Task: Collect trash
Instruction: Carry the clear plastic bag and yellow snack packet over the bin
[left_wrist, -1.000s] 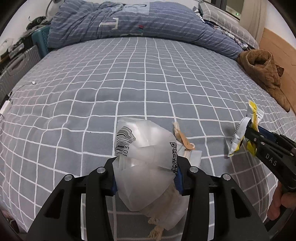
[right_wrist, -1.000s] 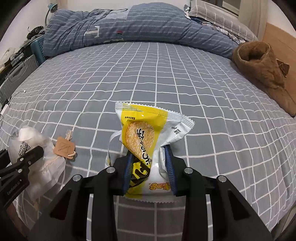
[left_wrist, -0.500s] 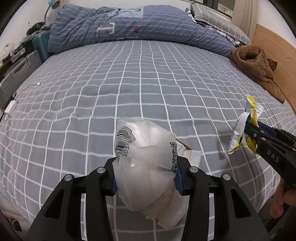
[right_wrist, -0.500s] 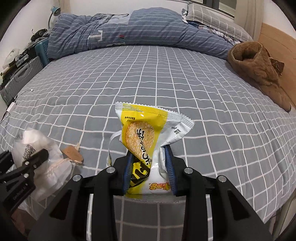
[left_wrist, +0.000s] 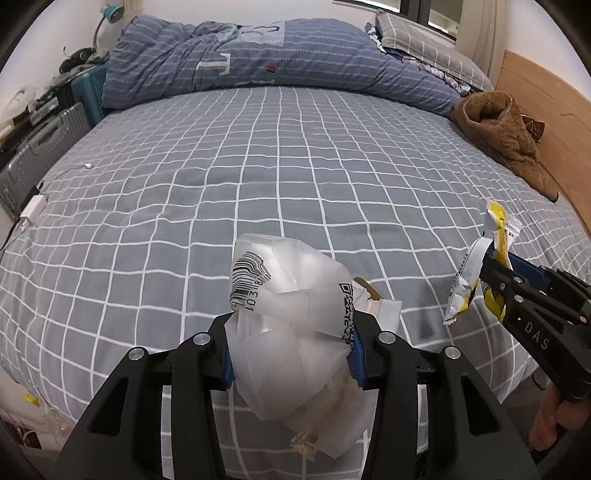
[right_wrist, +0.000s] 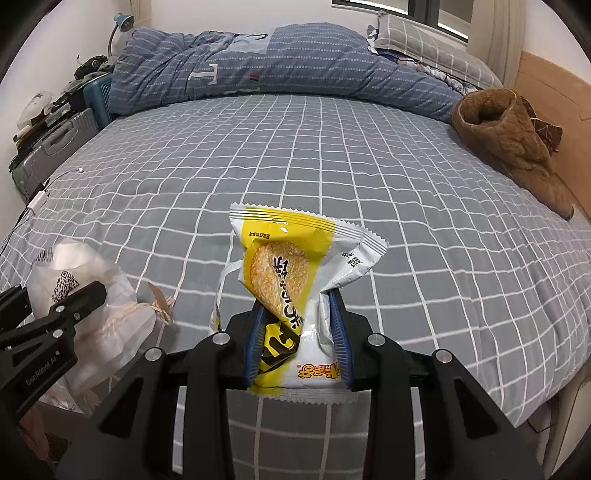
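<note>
My left gripper (left_wrist: 291, 347) is shut on a crumpled translucent white plastic bag (left_wrist: 291, 317) with a barcode, a QR code and a brown paper tag on string; the bag hangs above the near edge of the bed. My right gripper (right_wrist: 297, 343) is shut on a yellow and white snack wrapper (right_wrist: 291, 266), held upright over the bed's front edge. In the left wrist view the right gripper (left_wrist: 491, 273) shows at the right with the wrapper (left_wrist: 476, 269). In the right wrist view the left gripper (right_wrist: 79, 299) and its bag (right_wrist: 92, 295) show at the lower left.
A grey checked bedsheet (left_wrist: 277, 177) covers the bed. A blue striped duvet (left_wrist: 258, 62) and pillows lie at the far end. A brown fleece garment (right_wrist: 517, 144) lies at the right by a wooden headboard. A grey suitcase (left_wrist: 33, 158) and clutter stand at the left.
Both grippers have drawn back towards the near edge of the bed and risen a little, each keeping its hold. More of the bed and room shows now.
</note>
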